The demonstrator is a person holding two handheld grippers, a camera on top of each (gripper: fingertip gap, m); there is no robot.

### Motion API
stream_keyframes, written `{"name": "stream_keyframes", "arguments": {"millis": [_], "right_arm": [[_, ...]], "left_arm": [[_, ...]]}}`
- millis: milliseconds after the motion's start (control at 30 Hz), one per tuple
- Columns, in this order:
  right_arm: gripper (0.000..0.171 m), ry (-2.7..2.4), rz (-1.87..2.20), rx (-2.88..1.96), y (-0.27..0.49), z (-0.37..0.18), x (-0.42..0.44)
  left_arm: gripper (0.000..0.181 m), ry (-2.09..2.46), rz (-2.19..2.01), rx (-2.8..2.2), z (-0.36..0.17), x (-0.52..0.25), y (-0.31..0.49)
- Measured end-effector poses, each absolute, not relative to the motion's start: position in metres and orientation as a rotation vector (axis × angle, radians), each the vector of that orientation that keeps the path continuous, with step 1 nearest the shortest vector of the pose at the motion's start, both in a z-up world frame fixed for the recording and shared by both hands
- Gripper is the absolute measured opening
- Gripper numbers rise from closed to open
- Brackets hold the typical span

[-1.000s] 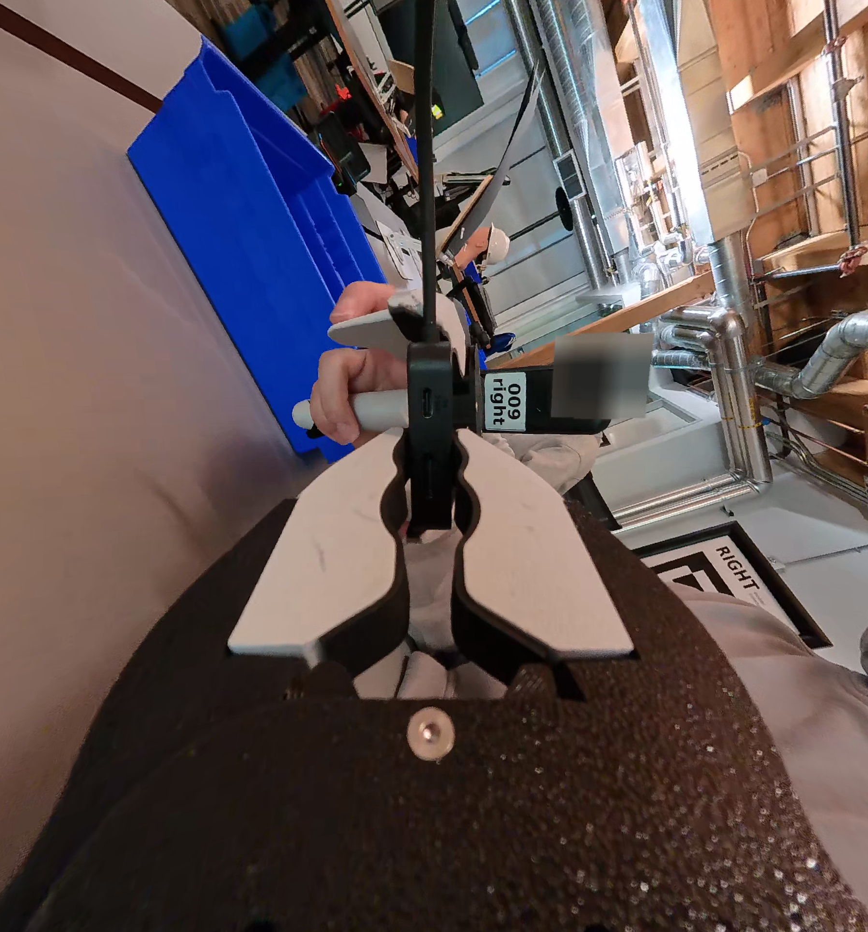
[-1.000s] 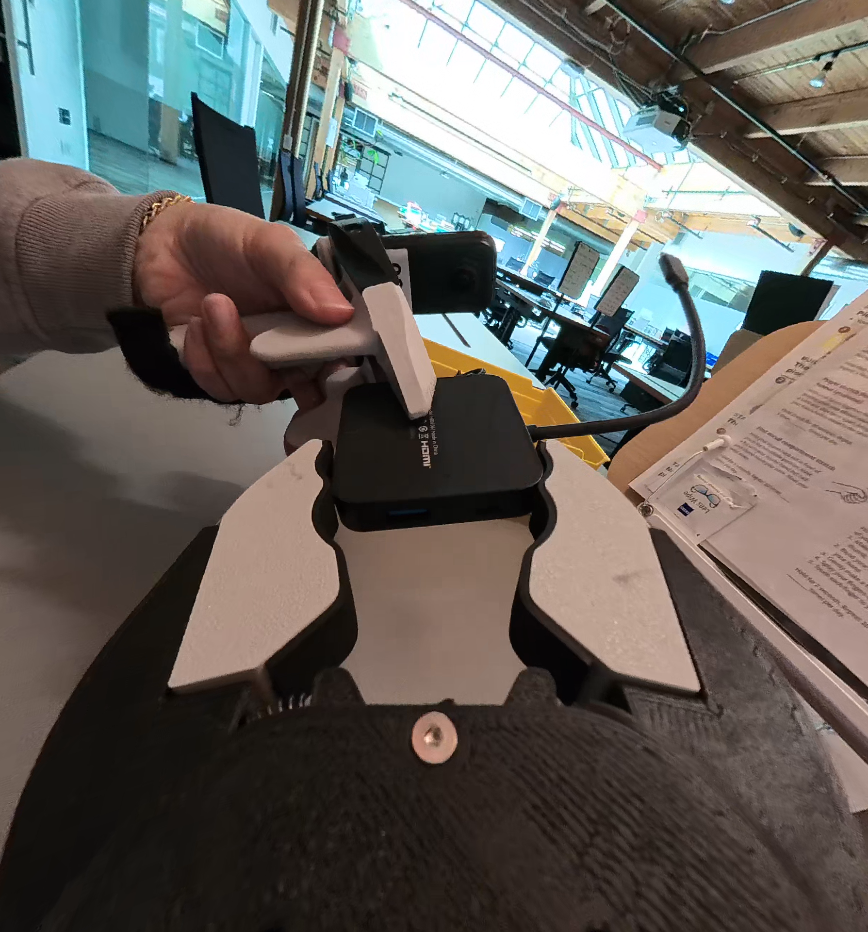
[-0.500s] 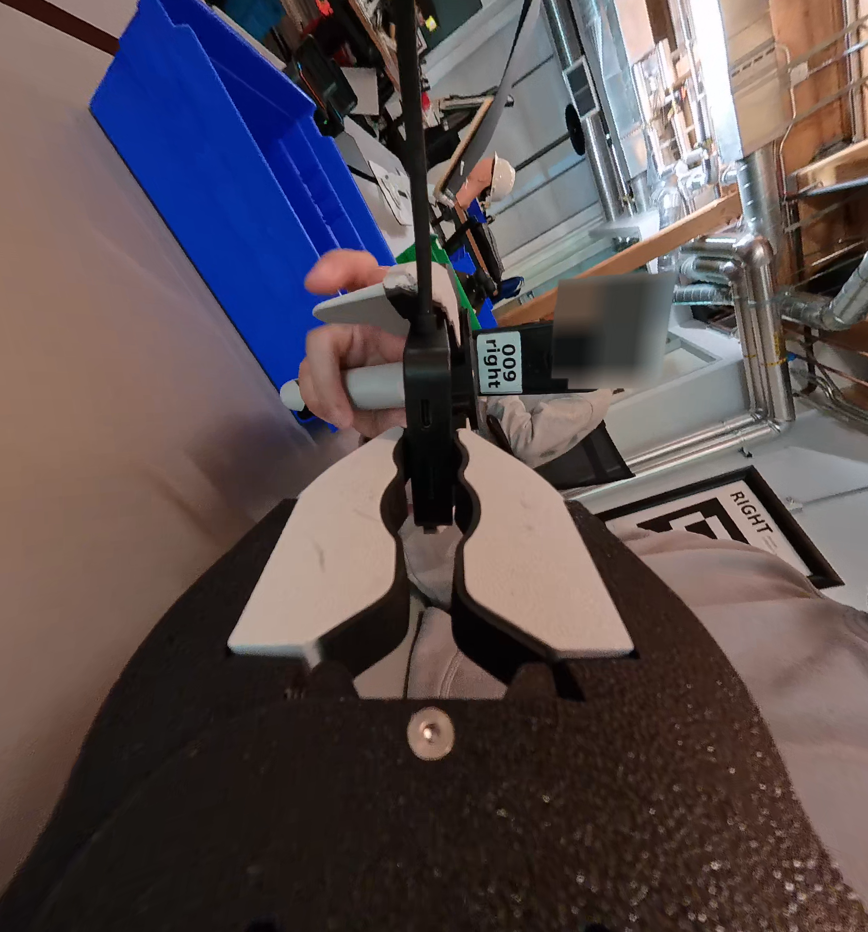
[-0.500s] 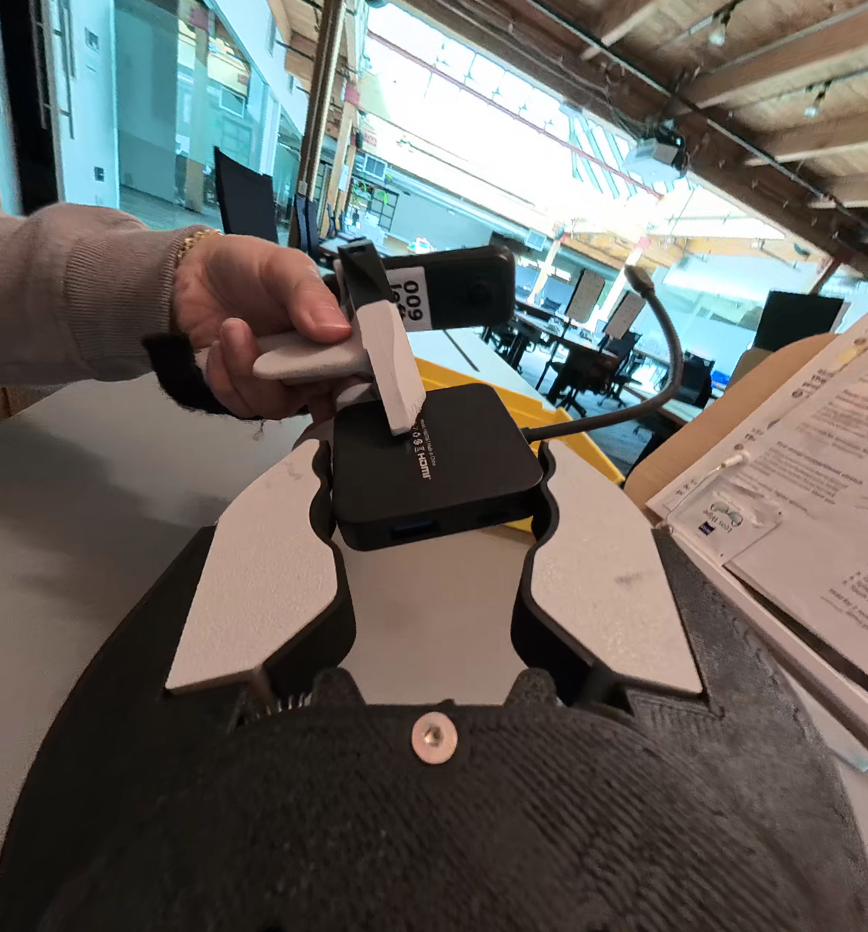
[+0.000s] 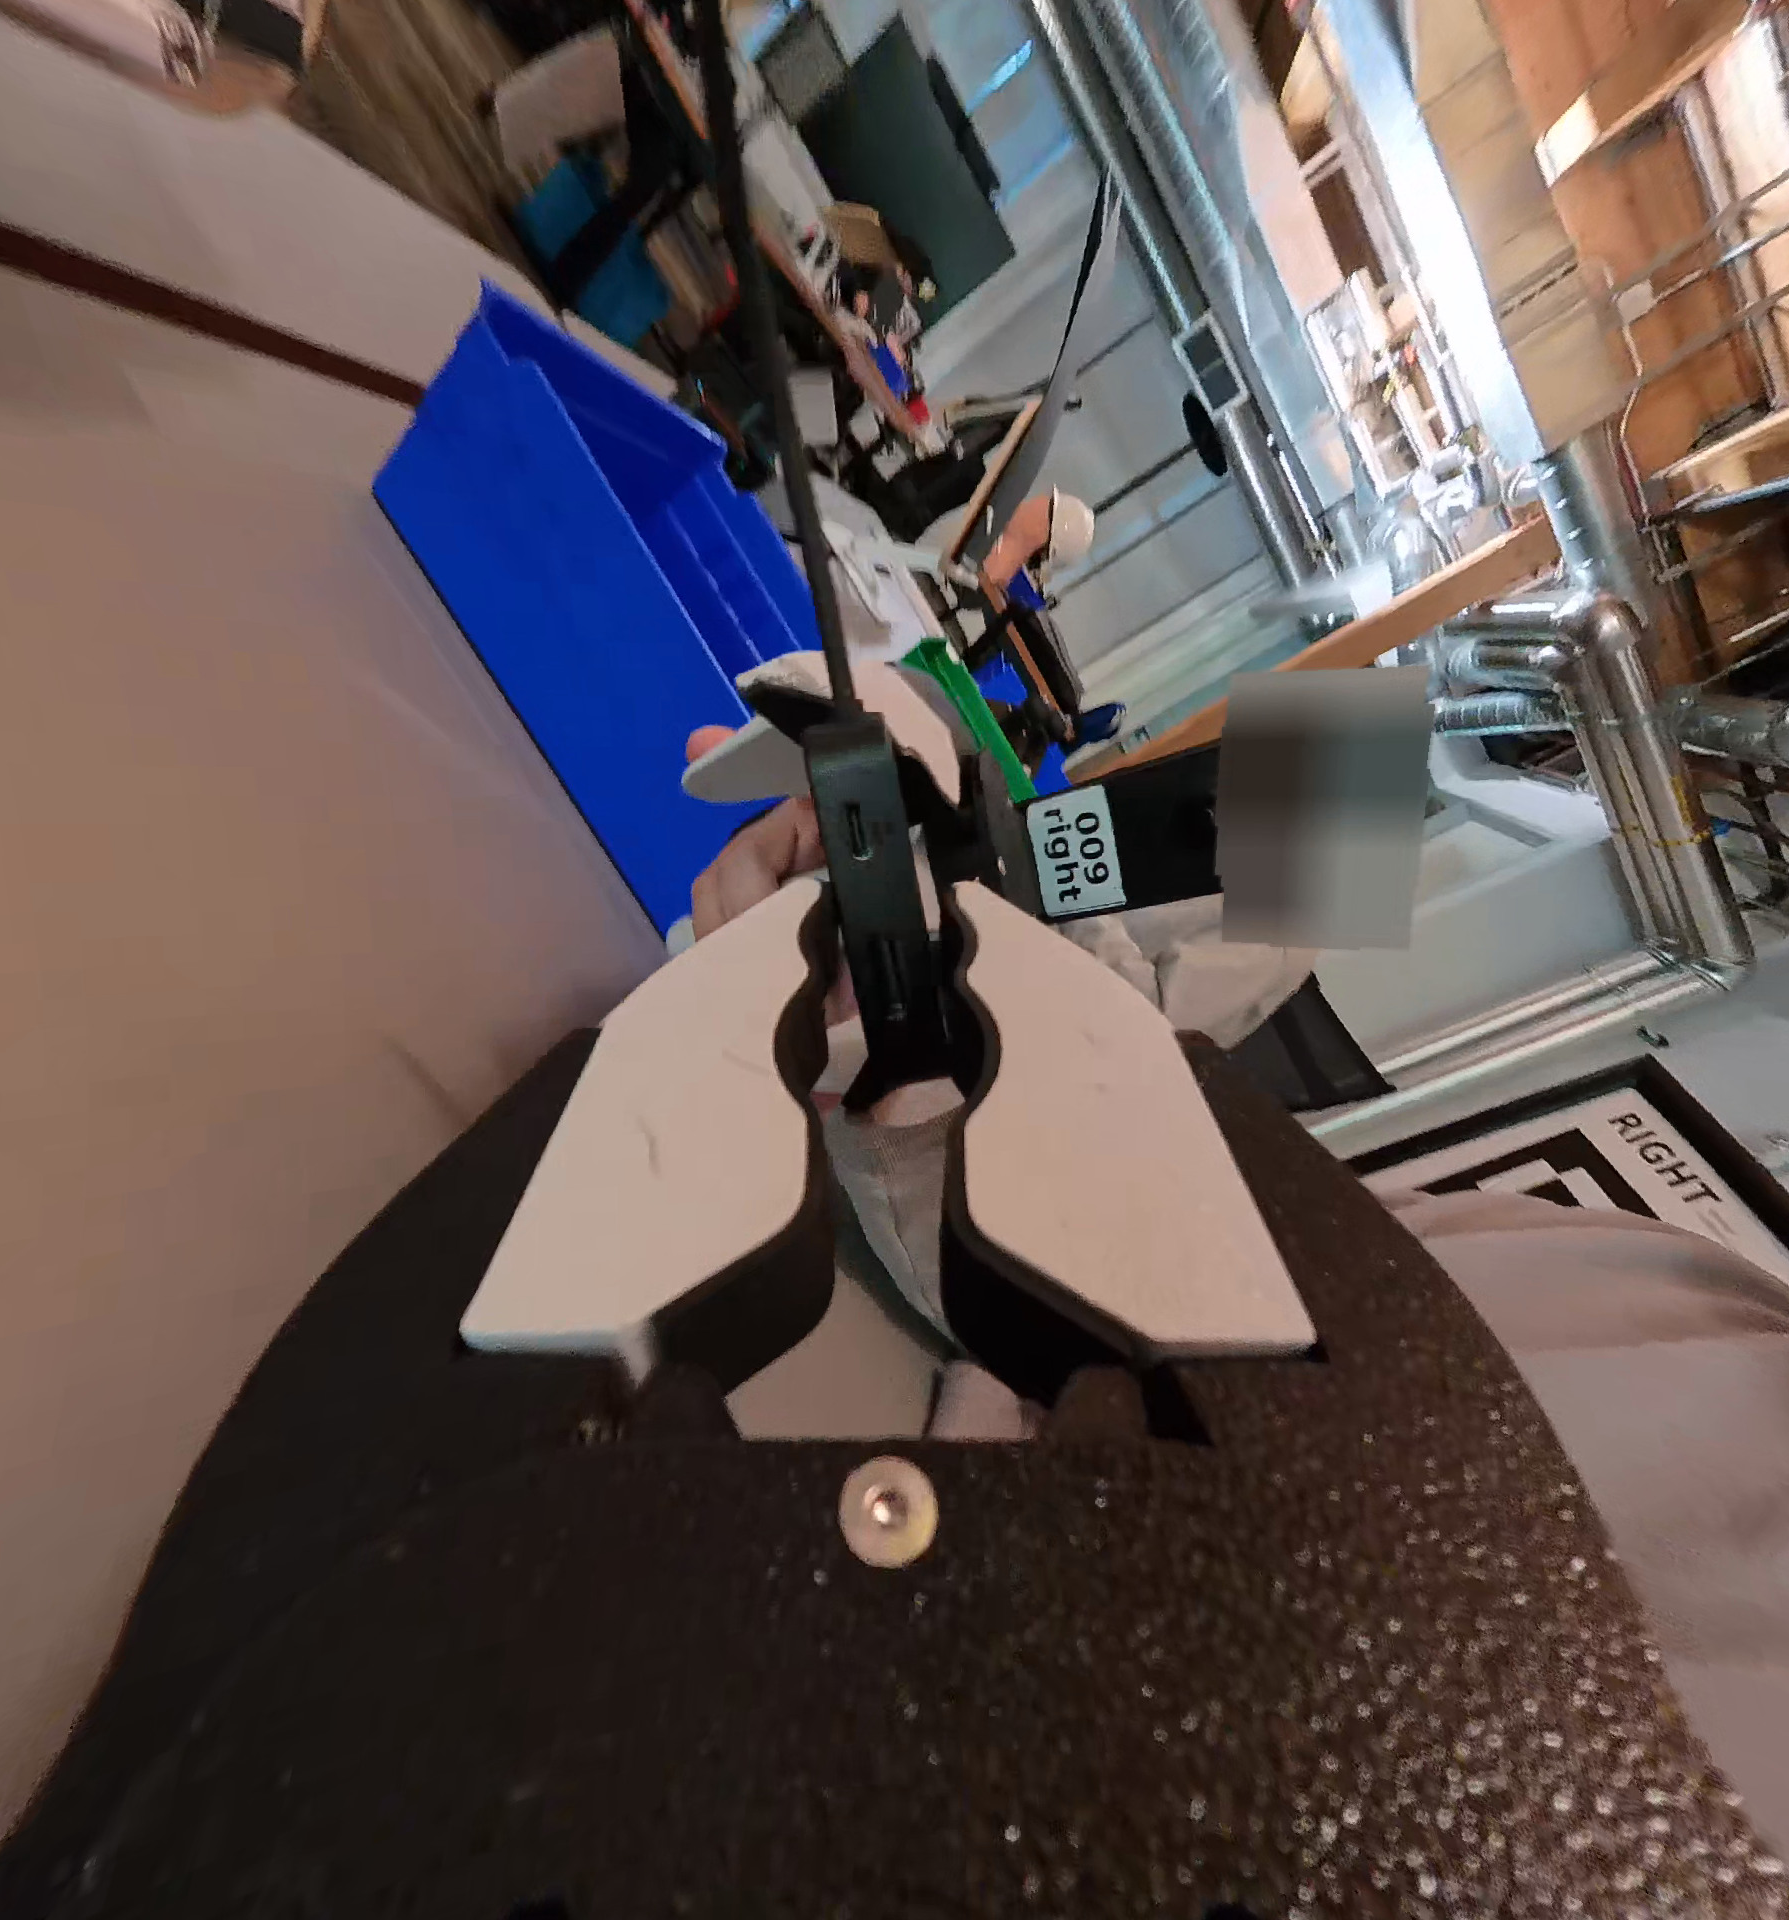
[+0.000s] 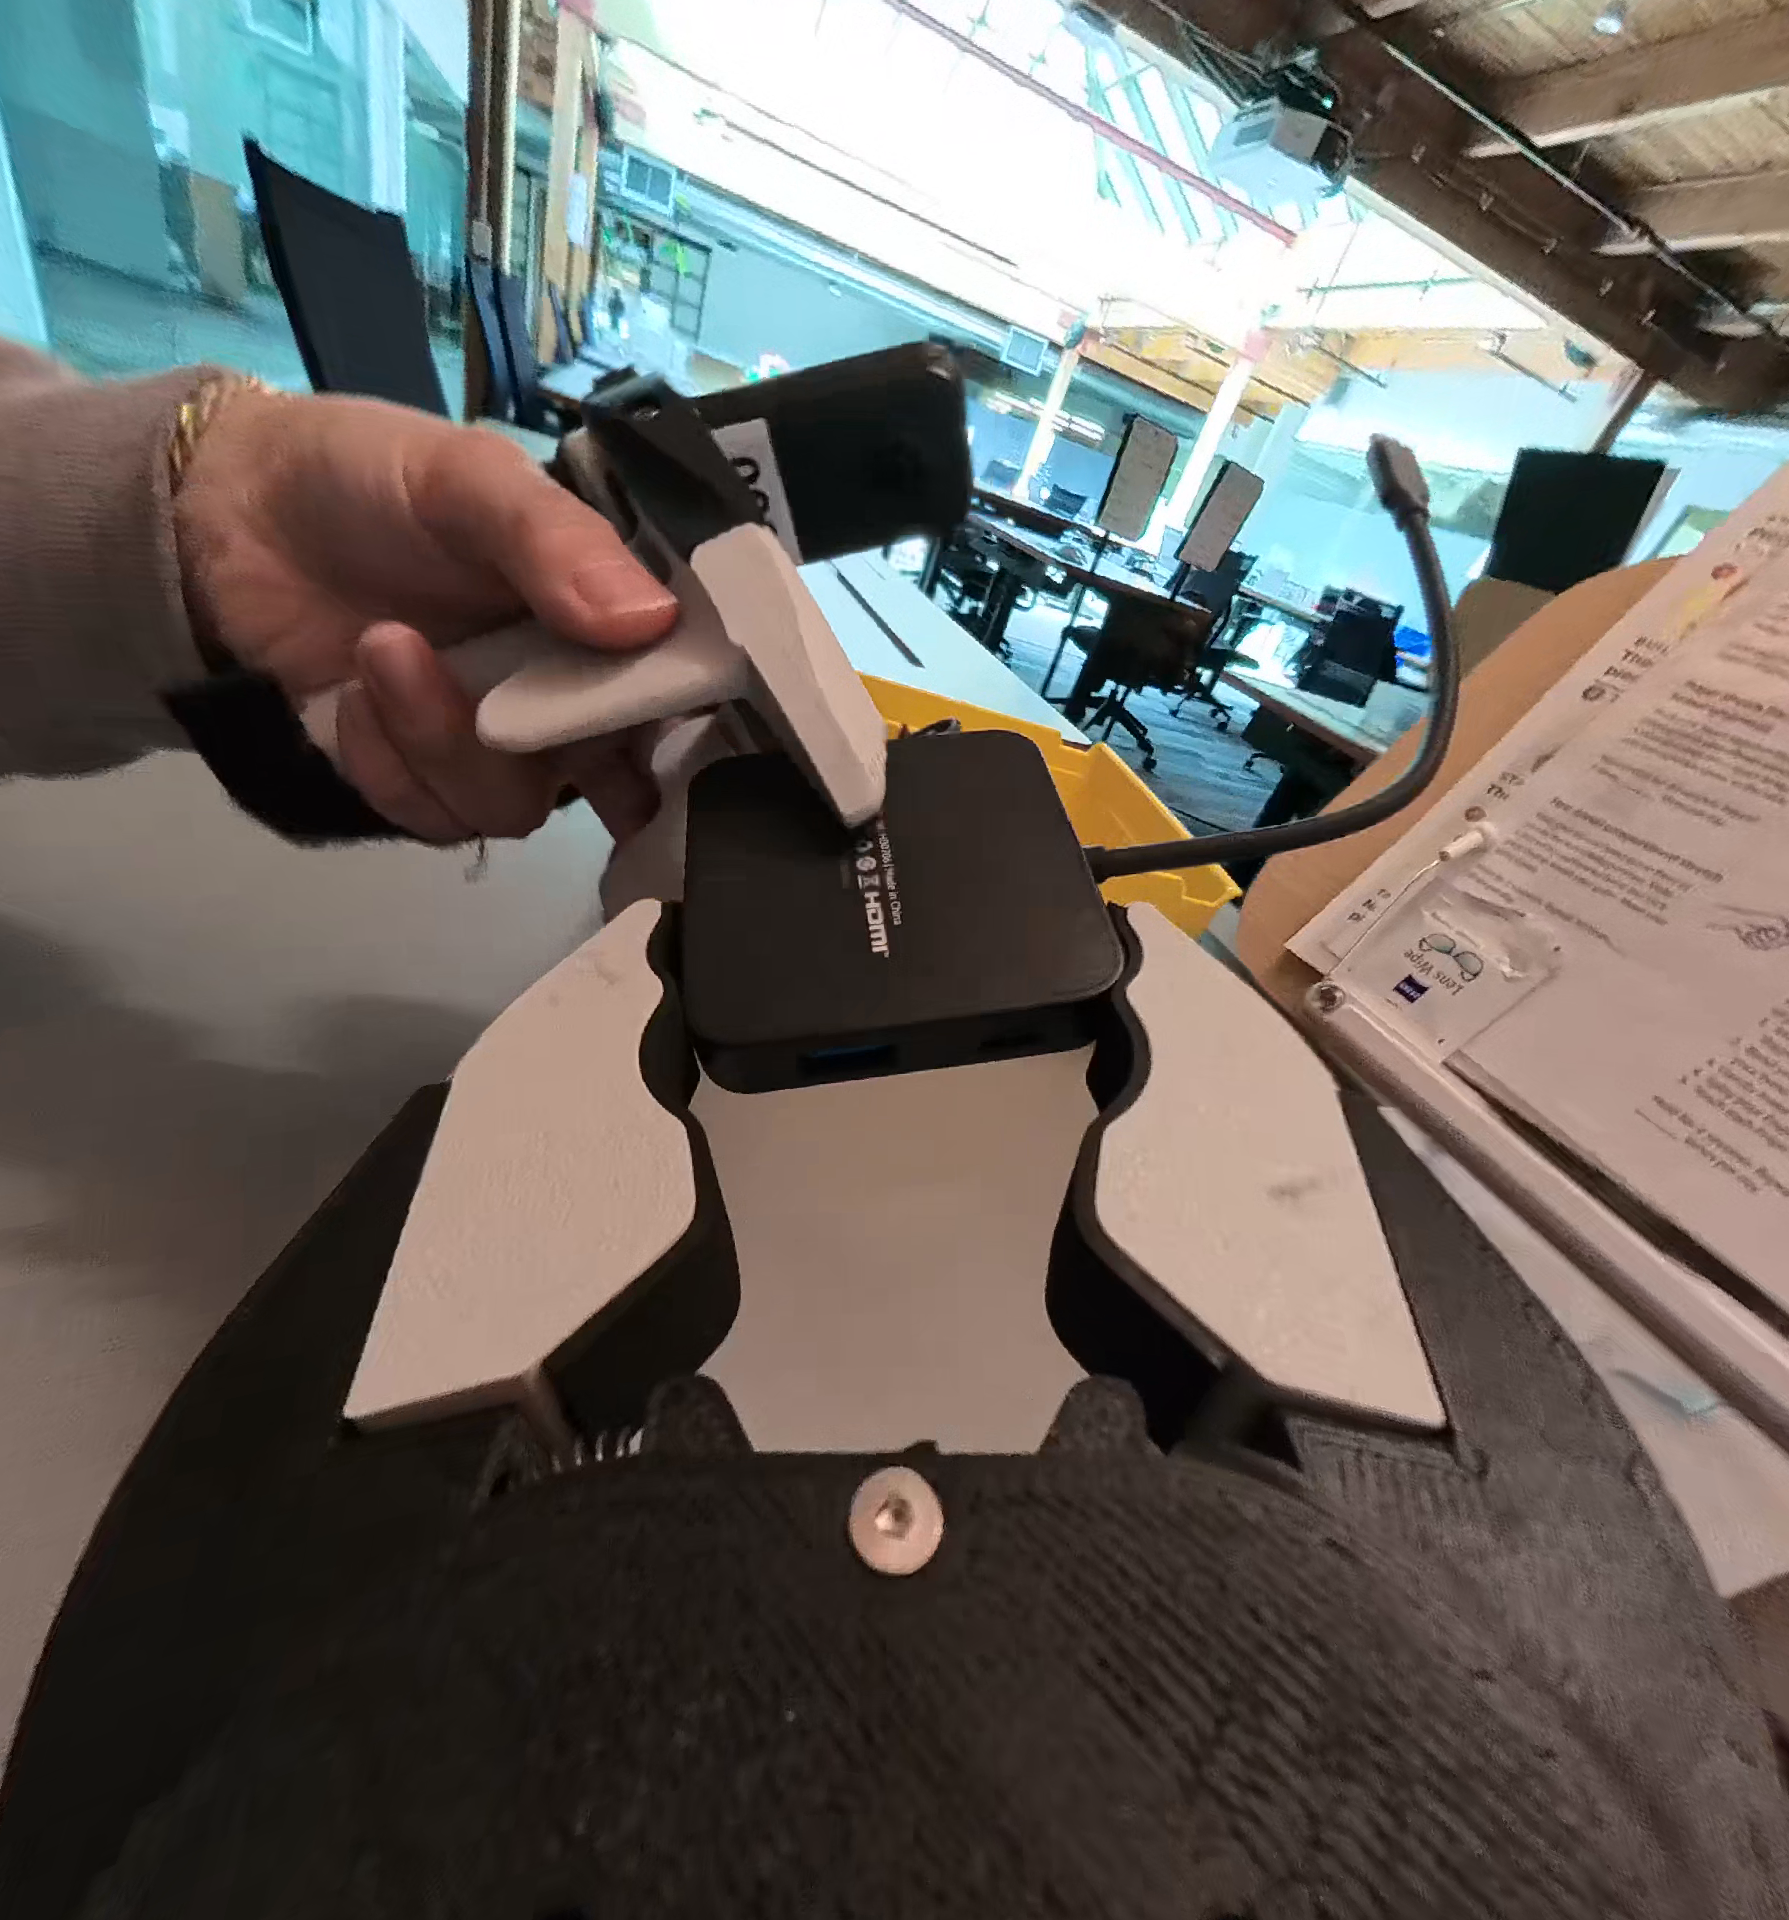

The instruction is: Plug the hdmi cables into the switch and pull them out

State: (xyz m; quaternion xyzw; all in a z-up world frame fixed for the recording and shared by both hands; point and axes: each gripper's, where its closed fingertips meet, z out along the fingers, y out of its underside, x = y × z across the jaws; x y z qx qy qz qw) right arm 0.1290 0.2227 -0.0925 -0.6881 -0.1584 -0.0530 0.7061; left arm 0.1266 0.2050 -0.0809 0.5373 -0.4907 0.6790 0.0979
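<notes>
Workshop background swung since a second ago: switch point(image 6: 895, 914) lifted clear of grey surface point(image 6: 194, 987), pinched edge-on by left hand-held gripper point(image 5: 885, 951), clamped across by right hand-held gripper point(image 6: 895, 997); no HDMI cable inserted yet.

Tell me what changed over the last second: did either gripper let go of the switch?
No. The right gripper and left gripper both stay clamped on the black switch, neither taking nor releasing anything. The held pair only tilted and shifted, with the background sliding in both views. Its attached cable remains free-ended; no HDMI cable is plugged in.
</notes>
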Motion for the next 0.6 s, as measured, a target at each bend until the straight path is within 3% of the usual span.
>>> {"name": "stream_keyframes", "arguments": {"millis": [267,467,600], "right_arm": [[0.076,-0.020,0.159,-1.354,0.213,-0.089,0.163],[0.076,-0.065,0.165,-1.325,0.222,-0.087,0.150],[0.076,-0.025,0.195,-1.244,0.221,-0.078,0.154]], "left_arm": [[0.031,-1.983,2.213,1.981,-0.048,0.116,0.301],[0.035,-2.330,1.221,2.757,-0.097,0.081,0.438],[0.034,-2.138,1.227,2.753,-0.118,0.082,0.452]]}}
